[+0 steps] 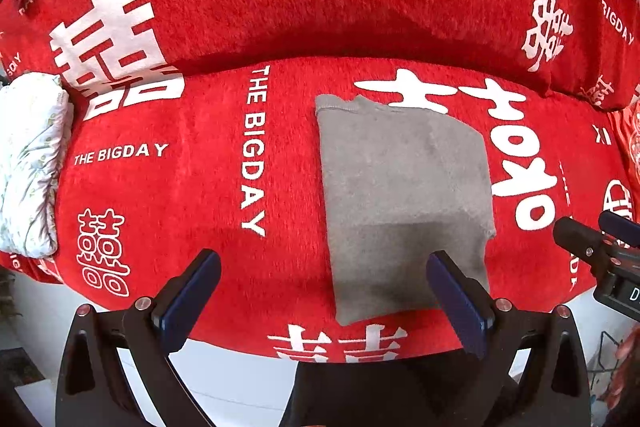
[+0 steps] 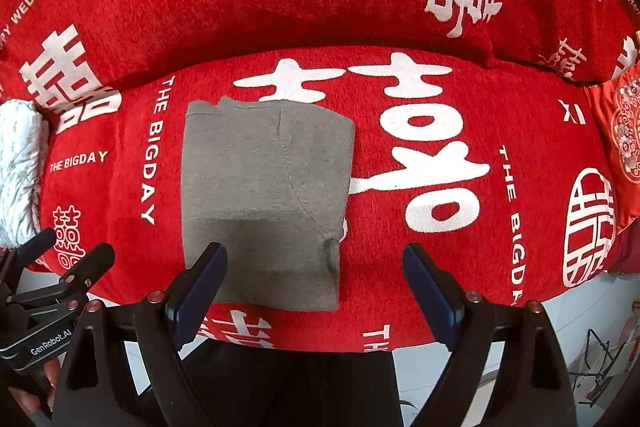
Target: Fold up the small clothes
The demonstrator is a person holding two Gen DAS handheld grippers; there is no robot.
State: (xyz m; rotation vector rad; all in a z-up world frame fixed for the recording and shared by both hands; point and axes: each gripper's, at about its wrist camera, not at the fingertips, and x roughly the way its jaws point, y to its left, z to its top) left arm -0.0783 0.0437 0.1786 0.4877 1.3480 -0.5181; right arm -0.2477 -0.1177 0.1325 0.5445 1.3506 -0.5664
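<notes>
Left wrist view: a grey garment [image 1: 404,195] is seen lying flat on the seat of a sofa covered by a red blanket [image 1: 200,187], already folded into a compact, roughly rectangular block. The fold is judged largely done; at most another halving or tidying is left. The left gripper [image 1: 324,291] is held above the near edge, its fingers [image 1: 192,291] spread wide with nothing between them. A white floral bundle [image 1: 32,163] is noted at the far left.

Right wrist view: the garment [image 2: 264,195] shows a curved seam and a ribbed hem along its far edge; a small lump sits at the near right corner. The right gripper [image 2: 316,287] is likewise wide open and empty.
</notes>
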